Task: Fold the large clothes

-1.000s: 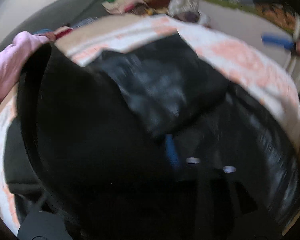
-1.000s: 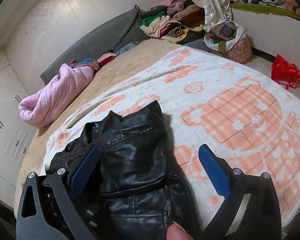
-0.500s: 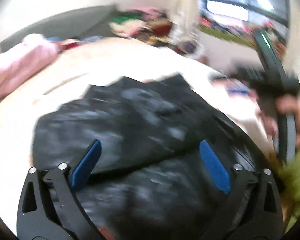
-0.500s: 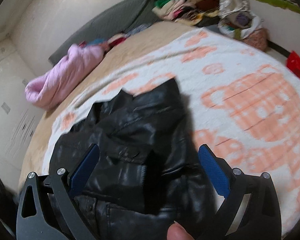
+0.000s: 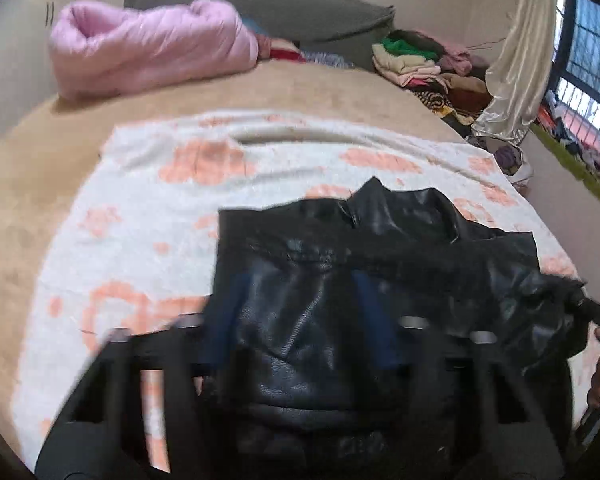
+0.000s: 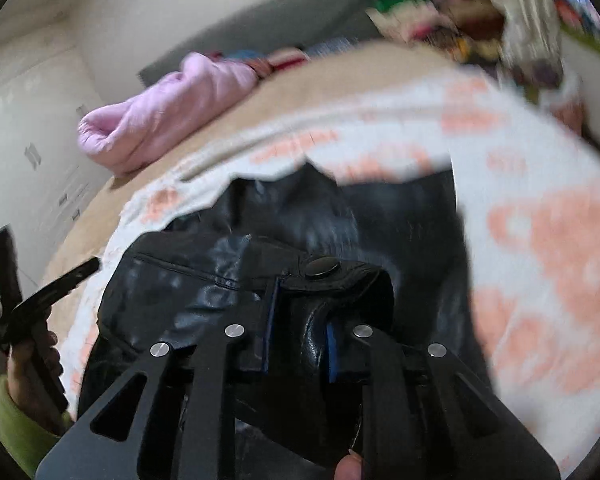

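Observation:
A black leather jacket lies partly folded on a white blanket with orange prints on the bed. In the left wrist view my left gripper is blurred and closing around a bunched fold of the jacket, its blue pads on either side. In the right wrist view my right gripper is shut on a thick edge of the jacket with a snap button on it. Each gripper's handle shows at the edge of the other's view.
A rolled pink quilt lies at the head of the bed by a grey headboard. A heap of mixed clothes and a pale curtain are at the far right. Tan sheet surrounds the blanket.
Both grippers were open half a second ago. The right one has closed on the jacket's edge. The left one has narrowed around a fold, and its view has swung toward the headboard.

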`<state>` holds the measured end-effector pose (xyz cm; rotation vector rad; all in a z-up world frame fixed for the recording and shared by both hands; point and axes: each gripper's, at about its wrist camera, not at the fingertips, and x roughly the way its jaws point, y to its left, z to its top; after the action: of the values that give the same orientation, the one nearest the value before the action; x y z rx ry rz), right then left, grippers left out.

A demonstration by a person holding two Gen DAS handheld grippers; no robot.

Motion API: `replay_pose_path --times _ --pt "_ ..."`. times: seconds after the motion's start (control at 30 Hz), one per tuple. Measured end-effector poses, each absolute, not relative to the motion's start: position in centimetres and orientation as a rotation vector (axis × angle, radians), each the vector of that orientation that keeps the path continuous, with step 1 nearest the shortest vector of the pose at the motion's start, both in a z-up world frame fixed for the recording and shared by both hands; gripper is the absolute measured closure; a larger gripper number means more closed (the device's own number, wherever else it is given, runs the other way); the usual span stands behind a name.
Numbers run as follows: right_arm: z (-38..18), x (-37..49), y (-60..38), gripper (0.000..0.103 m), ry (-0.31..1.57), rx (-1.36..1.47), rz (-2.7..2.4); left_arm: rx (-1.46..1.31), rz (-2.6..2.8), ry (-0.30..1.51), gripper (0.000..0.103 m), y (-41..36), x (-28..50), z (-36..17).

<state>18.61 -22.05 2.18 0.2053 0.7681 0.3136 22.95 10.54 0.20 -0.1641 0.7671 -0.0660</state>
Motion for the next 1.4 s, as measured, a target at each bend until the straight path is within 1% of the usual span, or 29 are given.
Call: replay_pose_path --times 0.03,0.07,0.13,0.2,0.33,0.43,0.47,0.5,0.53,0.6,0.63,0.7,0.77,0.83,0.93,1.0,1.07,1.2,1.3,1.4 --pt "2.9 18.6 -21.8 0.086 0.745 0.167 0.310 -0.170 -0.076 0.771 0.085 10.5 23.0 0.0" --pt "3.5 18.7 -21.6 0.086 0.723 0.131 0.308 -0.167 -0.087 0.776 0.087 10.2 23.2 -0.3" --pt "4.6 18.9 -21.3 0.086 0.685 0.060 0.297 -0.160 -0.111 0.798 0.088 9.3 23.7 -1.1" --pt "4.5 19.5 -21.2 0.086 0.687 0.017 0.277 -0.153 -0.117 0.840 0.088 8.7 24.1 -2.4" --pt "2.6 20.8 -21.3 0.086 0.732 -0.019 0.241 -0.123 -0.114 0.924 0.088 7.6 25.0 -5.3" --pt "0.5 21.3 -21.3 0.085 0.781 -0.037 0.212 -0.103 -0.108 0.941 0.088 7.3 25.3 -6.2" --pt "-0.3 21.4 -21.3 0.083 0.797 -0.046 0.194 -0.105 -0.107 0.943 0.088 7.3 25.2 -6.4" --pt "-0.9 21.4 -21.3 0.077 0.814 -0.053 0.176 -0.107 -0.108 0.944 0.088 7.4 25.3 -6.5" --pt "-1.4 21.6 -21.3 0.069 0.837 -0.058 0.160 -0.110 -0.111 0.945 0.088 7.5 25.3 -6.5" --pt "-1.5 21.6 -22.1 0.058 0.876 -0.023 0.133 -0.119 -0.114 0.946 0.088 7.6 25.2 -6.7" --pt "-1.1 21.3 -22.4 0.058 0.865 0.004 0.131 -0.118 -0.114 0.946 0.088 7.7 25.2 -6.7" --pt "0.9 20.4 -23.4 0.058 0.790 0.086 0.132 -0.109 -0.109 0.945 0.088 7.6 25.2 -6.6" --pt "2.7 19.8 -23.4 0.058 0.712 0.107 0.139 -0.101 -0.104 0.942 0.088 7.5 25.1 -6.5" --pt "3.7 20.2 -21.8 0.058 0.687 0.060 0.189 -0.098 -0.100 0.941 0.088 7.4 25.0 -6.5" --pt "3.5 21.3 -18.9 0.058 0.698 -0.046 0.231 -0.104 -0.101 0.941 0.088 7.5 24.9 -6.4" --pt "2.1 22.7 -17.2 0.058 0.748 -0.110 0.242 -0.107 -0.103 0.943 0.088 7.5 24.9 -6.3" --pt "0.1 24.1 -16.4 0.058 0.836 -0.152 0.196 -0.105 -0.103 0.944 0.088 7.6 25.0 -6.4" --pt "-4.6 26.3 -17.2 0.059 0.987 -0.128 0.160 -0.103 -0.104 0.946 0.088 7.6 25.0 -6.4" --pt "-7.0 26.9 -17.6 0.059 1.007 -0.091 0.171 -0.093 -0.104 0.944 0.088 7.5 24.9 -6.4" --pt "-7.4 26.7 -17.1 0.059 0.987 -0.119 0.160 -0.076 -0.099 0.938 0.088 7.4 24.8 -6.4"
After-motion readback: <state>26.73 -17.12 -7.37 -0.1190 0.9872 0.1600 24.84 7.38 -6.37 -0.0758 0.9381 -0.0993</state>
